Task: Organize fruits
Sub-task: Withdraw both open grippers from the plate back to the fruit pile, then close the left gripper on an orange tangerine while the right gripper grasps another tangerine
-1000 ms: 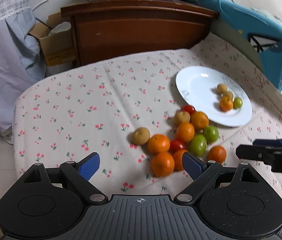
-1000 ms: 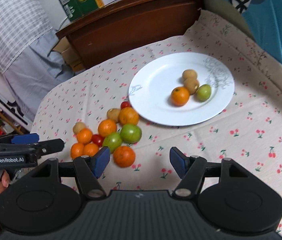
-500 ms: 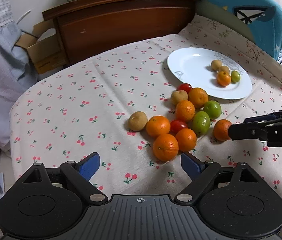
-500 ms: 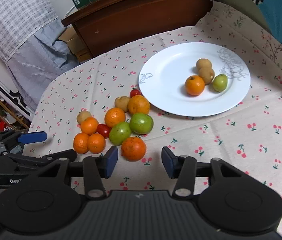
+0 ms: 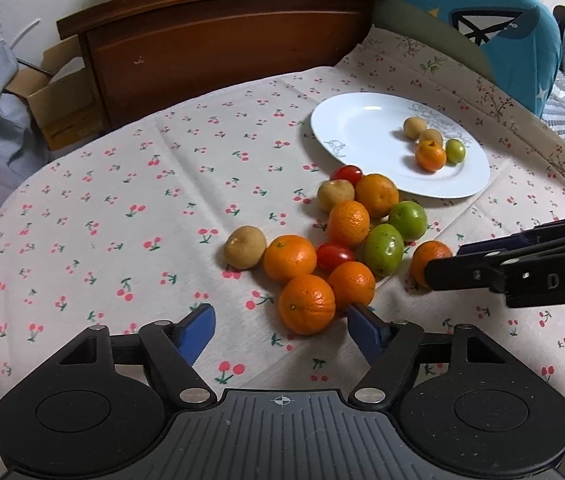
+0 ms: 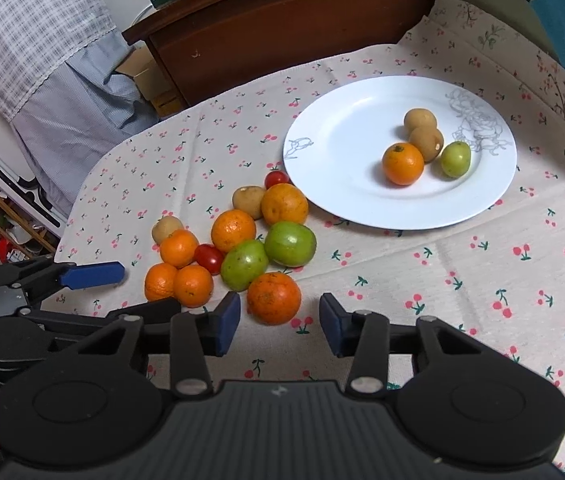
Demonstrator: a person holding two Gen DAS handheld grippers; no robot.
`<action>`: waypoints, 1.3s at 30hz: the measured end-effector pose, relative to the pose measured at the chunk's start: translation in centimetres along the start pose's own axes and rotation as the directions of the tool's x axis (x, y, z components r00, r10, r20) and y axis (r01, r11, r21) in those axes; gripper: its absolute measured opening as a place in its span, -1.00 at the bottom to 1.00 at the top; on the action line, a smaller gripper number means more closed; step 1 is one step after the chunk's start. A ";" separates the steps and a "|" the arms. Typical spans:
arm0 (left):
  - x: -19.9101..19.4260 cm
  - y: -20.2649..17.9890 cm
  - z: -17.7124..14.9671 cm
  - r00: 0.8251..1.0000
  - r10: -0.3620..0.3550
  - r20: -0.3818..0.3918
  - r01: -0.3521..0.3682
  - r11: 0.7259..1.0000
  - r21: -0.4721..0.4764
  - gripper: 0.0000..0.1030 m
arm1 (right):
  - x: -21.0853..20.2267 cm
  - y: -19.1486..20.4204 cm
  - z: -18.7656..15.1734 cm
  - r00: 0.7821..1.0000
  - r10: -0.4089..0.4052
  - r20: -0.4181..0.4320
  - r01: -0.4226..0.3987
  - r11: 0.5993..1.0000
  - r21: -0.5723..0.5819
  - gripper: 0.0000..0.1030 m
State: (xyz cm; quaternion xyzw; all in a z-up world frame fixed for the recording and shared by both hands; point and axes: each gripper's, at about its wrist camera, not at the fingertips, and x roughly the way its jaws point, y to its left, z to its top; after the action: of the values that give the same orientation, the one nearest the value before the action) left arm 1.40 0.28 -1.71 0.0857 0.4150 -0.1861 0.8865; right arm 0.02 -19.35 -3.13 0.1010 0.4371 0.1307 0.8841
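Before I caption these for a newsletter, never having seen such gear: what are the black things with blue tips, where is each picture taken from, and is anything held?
They are hand-held two-finger grippers, one in each of a person's hands, each carrying a camera looking along its fingers. One picture is from the left gripper, one from the right gripper. Loose oranges, green fruits, tomatoes and brown fruits lie on a cherry-print cloth beside a white plate holding four fruits. Both grippers' jaws have just been closing, each around a loose orange, but their pads press nothing: nothing is held.
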 end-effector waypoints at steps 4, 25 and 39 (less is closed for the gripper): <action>0.0 -0.3 0.2 1.000 -0.025 0.017 0.025 1.000 0.011 0.34 | 0.3 0.0 0.0 1.000 -0.003 -0.001 0.003 1.000 0.000 -0.20; 0.6 -0.7 -0.1 0.993 -0.113 0.013 0.113 0.993 0.024 -0.20 | 0.7 -0.1 0.2 1.000 0.020 -0.003 -0.020 1.000 0.018 -0.40; -0.7 -0.8 0.1 0.994 -0.107 0.035 0.106 0.994 0.024 -0.45 | -0.1 0.0 0.4 0.999 0.023 0.022 -0.024 1.000 0.013 -0.42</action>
State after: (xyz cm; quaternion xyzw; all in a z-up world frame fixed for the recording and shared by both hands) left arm 0.75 -0.32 -1.15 0.0700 0.4005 -0.2392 0.8817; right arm 0.31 -19.40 -2.85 0.1135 0.4269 0.1371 0.8866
